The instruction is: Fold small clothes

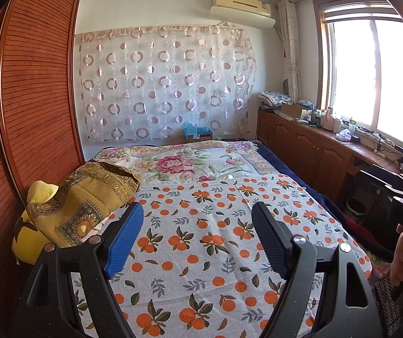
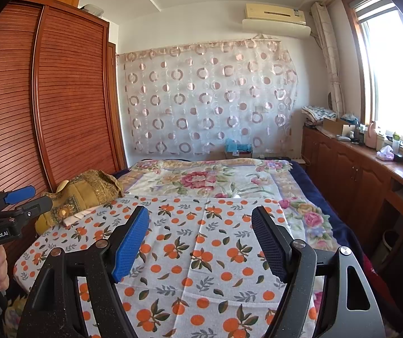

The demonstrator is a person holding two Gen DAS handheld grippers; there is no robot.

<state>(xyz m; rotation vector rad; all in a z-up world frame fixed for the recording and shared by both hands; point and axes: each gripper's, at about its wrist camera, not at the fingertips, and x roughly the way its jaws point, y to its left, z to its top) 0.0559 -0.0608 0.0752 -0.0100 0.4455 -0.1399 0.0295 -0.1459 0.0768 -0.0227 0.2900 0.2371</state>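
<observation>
A white cloth printed with oranges (image 1: 201, 242) lies spread flat on the bed; it also shows in the right wrist view (image 2: 196, 253). My left gripper (image 1: 197, 233) is open and empty, held above the cloth. My right gripper (image 2: 200, 236) is open and empty above the same cloth. The right gripper's body shows at the right edge of the left wrist view (image 1: 401, 205). The left gripper shows at the left edge of the right wrist view (image 2: 12, 208), jaws apart. No small garment stands out from the cloth.
A floral bedspread (image 1: 184, 163) covers the far half of the bed. A gold cushion (image 1: 88, 200) and a yellow pillow (image 1: 32, 225) lie at the left, against a slatted wooden wardrobe (image 1: 32, 98). Wooden cabinets (image 1: 314, 146) with clutter run under the window at the right.
</observation>
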